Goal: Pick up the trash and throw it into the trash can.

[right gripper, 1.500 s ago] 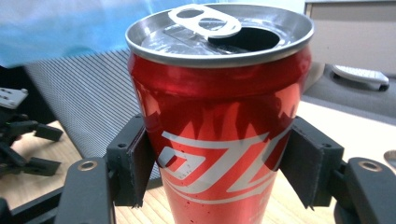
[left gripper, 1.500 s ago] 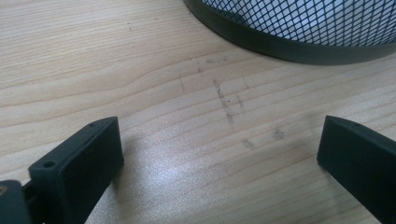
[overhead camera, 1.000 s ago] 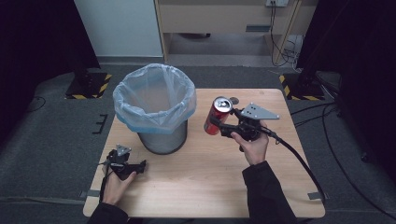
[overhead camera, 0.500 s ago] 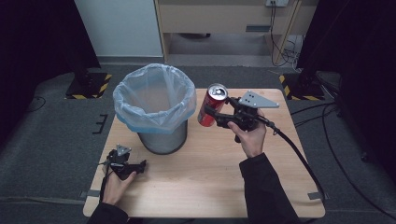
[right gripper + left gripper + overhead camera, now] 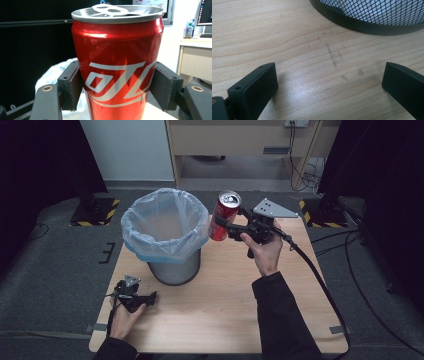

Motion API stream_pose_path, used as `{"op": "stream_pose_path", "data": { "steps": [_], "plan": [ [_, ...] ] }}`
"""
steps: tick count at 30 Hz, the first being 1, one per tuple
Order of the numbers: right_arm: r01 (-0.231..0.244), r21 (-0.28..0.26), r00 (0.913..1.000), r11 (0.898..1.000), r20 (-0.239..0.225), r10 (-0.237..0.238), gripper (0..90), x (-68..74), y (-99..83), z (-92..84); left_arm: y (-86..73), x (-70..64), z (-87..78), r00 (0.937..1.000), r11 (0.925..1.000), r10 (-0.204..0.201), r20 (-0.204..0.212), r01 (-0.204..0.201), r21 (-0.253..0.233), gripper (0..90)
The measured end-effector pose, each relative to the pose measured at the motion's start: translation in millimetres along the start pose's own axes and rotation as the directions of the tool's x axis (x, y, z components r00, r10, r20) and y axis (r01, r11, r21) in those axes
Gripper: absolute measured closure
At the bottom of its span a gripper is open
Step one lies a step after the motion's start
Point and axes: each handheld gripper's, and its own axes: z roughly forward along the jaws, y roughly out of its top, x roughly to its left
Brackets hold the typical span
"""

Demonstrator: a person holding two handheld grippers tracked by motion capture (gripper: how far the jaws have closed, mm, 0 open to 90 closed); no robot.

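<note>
A red drinks can (image 5: 223,215) with a silver opened top hangs in the air just right of the bin's rim, held upright. My right gripper (image 5: 221,224) is shut on the can (image 5: 117,65), with a jaw pressing each side of its lower half. The mesh waste bin (image 5: 172,262) with a pale plastic liner (image 5: 165,227) stands on the left half of the wooden table (image 5: 225,295). My left gripper (image 5: 150,296) rests low on the table in front of the bin, jaws wide apart over bare wood (image 5: 329,82), the bin's base (image 5: 367,23) just ahead.
A black cable (image 5: 320,280) trails from the right gripper across the table's right side to the floor. Behind the table are a white cabinet (image 5: 125,147) and a wooden desk (image 5: 240,137). Dark grey carpet surrounds the table.
The right hand has lifted the can and carried it left toward the bin's rim. The left hand and its gripper have stayed put.
</note>
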Motion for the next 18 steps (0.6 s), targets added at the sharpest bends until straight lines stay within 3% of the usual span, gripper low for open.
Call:
{"op": "stream_pose_path", "data": {
  "steps": [13,18],
  "plan": [
    [0.024,-0.030,0.9995,0.999,-0.019,-0.024,33.1,9.2,31.5,26.0,0.3,-0.4,0.3,1.0000,1.0000,-0.002,-0.002,0.002,0.000,0.0],
    [0.005,-0.038,0.9992,0.999,-0.039,-0.006,33.1,12.8,37.9,40.1,0.5,-0.5,0.5,1.0000,1.0000,-0.002,-0.002,0.002,0.000,0.0]
  ]
}}
